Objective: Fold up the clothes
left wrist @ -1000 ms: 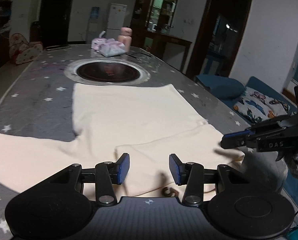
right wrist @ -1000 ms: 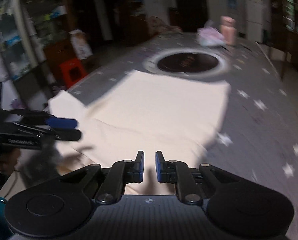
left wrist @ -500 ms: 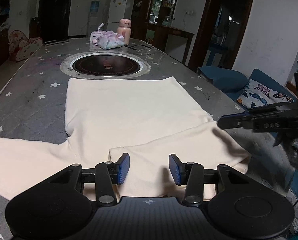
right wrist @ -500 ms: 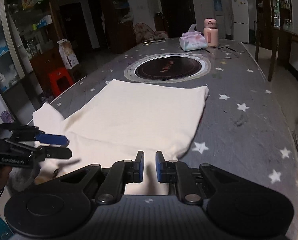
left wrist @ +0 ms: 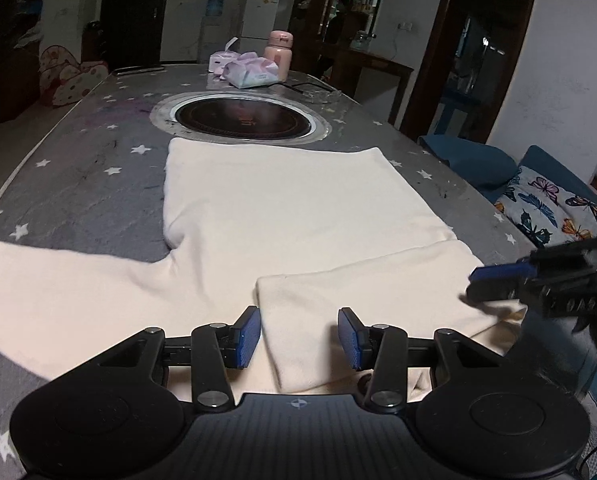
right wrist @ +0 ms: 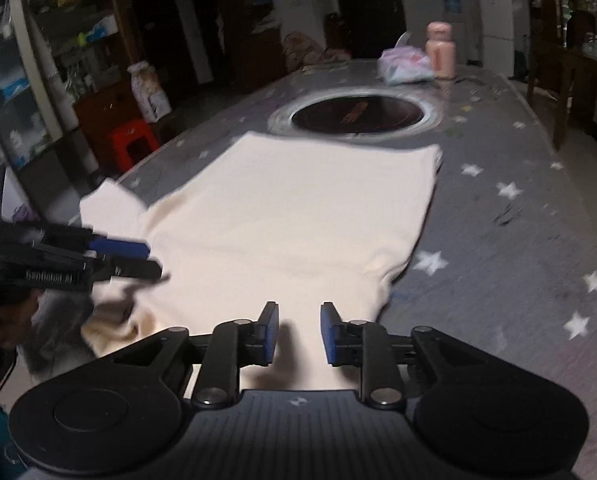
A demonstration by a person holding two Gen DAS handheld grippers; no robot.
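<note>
On the desk, a cream shirt is spread flat for folding; both grippers, left and right, are held above it, fingers apart, nothing gripped.

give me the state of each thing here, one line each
cream garment: spread flat on the table, one sleeve folded in over the body, the other stretched out sideways
left hand-held gripper: open, holding nothing, over the near edge of the garment
right hand-held gripper: open, holding nothing, over the garment
pink bottle: upright, cap on
round cooktop: set into the table, nothing on it
</note>
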